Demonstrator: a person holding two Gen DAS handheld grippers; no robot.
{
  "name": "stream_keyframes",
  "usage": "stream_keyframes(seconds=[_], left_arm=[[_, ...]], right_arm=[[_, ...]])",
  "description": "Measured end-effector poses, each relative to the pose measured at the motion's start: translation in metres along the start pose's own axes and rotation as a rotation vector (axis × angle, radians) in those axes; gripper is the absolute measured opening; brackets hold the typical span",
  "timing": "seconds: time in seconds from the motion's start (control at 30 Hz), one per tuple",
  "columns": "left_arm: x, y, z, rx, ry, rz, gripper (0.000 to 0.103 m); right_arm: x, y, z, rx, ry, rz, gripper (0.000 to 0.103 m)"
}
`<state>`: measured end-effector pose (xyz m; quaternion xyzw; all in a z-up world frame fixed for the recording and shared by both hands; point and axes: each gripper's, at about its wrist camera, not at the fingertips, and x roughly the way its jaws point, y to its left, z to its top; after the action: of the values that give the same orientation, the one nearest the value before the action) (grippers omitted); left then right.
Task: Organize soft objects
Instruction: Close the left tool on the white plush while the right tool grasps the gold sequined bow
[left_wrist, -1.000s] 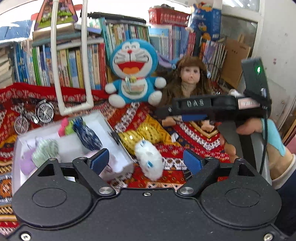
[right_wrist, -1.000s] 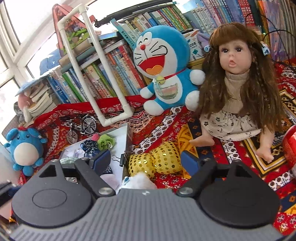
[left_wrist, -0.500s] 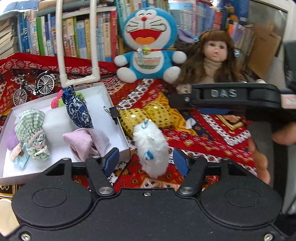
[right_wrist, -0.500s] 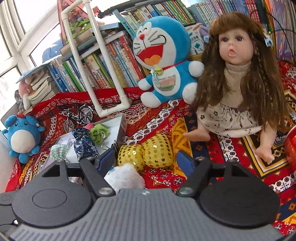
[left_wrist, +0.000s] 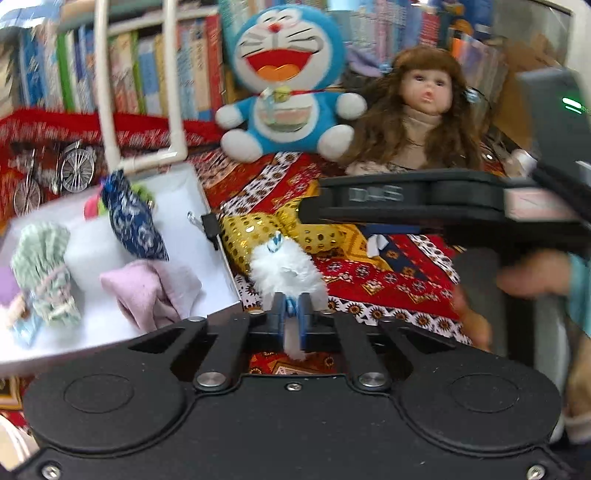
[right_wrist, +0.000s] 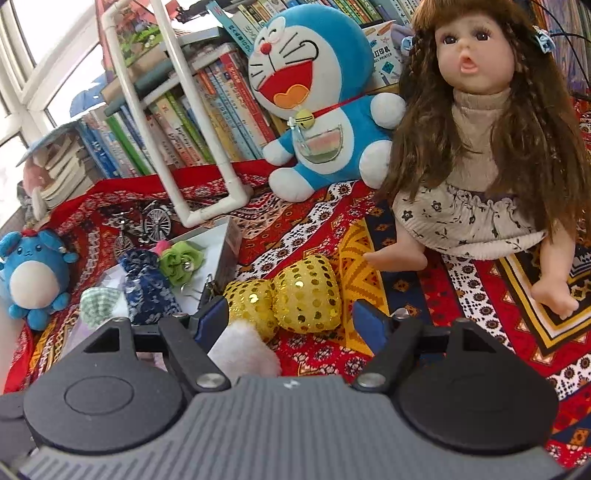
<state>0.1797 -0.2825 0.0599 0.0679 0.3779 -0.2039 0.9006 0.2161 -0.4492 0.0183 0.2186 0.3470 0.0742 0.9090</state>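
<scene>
A white fluffy toy (left_wrist: 282, 271) lies on the patterned red cloth beside the white box (left_wrist: 207, 206). My left gripper (left_wrist: 291, 310) is shut on the toy's near end, with fur squeezed between the blue pads. In the right wrist view the same white fluffy toy (right_wrist: 243, 350) shows low by the left finger. A gold sequined bow (right_wrist: 288, 295) lies just ahead of my right gripper (right_wrist: 288, 321), which is open and holds nothing. That bow (left_wrist: 258, 232) also shows behind the fluffy toy. The right gripper's black body (left_wrist: 424, 203) crosses the left wrist view.
The white box holds a blue patterned pouch (left_wrist: 129, 221), a pink cloth (left_wrist: 147, 291), a green checked pouch (left_wrist: 44, 266) and a green flower (right_wrist: 181, 258). A blue cat plush (right_wrist: 314, 99), a long-haired doll (right_wrist: 476, 147), a white pipe frame (right_wrist: 192, 140), books and a small metal bicycle (right_wrist: 144, 225) stand behind.
My left gripper moved forward and down to the white fluffy toy and closed on it. The right gripper sank a little toward the gold bow and stayed open.
</scene>
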Motion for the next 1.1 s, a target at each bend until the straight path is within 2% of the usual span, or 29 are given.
stream_keyframes(seconds=[0.2, 0.37, 0.5, 0.6, 0.67, 0.77, 0.87, 0.93, 1.1], left_arm=[[-0.008, 0.006, -0.005, 0.010, 0.009, -0.029, 0.003], [-0.009, 0.016, -0.005, -0.038, 0.020, -0.050, 0.003], [-0.009, 0.020, -0.005, -0.058, 0.020, -0.054, 0.004], [-0.006, 0.023, -0.005, -0.084, 0.033, -0.065, 0.008], [-0.003, 0.024, -0.005, -0.104, 0.042, -0.073, 0.010], [0.002, 0.024, -0.005, -0.126, 0.046, -0.076, 0.012], [0.005, 0.022, -0.004, -0.139, 0.048, -0.078, 0.021], [0.007, 0.021, -0.003, -0.145, 0.045, -0.071, 0.032], [0.015, 0.018, -0.004, -0.157, 0.051, -0.056, 0.036]], right_arm=[[0.015, 0.003, 0.000, 0.023, 0.001, -0.030, 0.083], [0.032, 0.004, 0.001, 0.036, 0.019, -0.063, 0.073], [0.044, 0.005, 0.000, 0.042, 0.023, -0.078, 0.074], [0.051, 0.003, -0.001, 0.047, 0.035, -0.089, 0.074], [0.052, 0.002, -0.002, 0.063, 0.035, -0.088, 0.047], [0.044, 0.000, -0.002, 0.078, 0.043, -0.086, 0.036], [0.029, -0.002, -0.004, 0.083, 0.059, -0.110, 0.033], [0.020, -0.004, -0.005, 0.102, 0.094, -0.146, 0.033], [-0.009, -0.014, -0.007, 0.119, 0.154, -0.180, 0.034]])
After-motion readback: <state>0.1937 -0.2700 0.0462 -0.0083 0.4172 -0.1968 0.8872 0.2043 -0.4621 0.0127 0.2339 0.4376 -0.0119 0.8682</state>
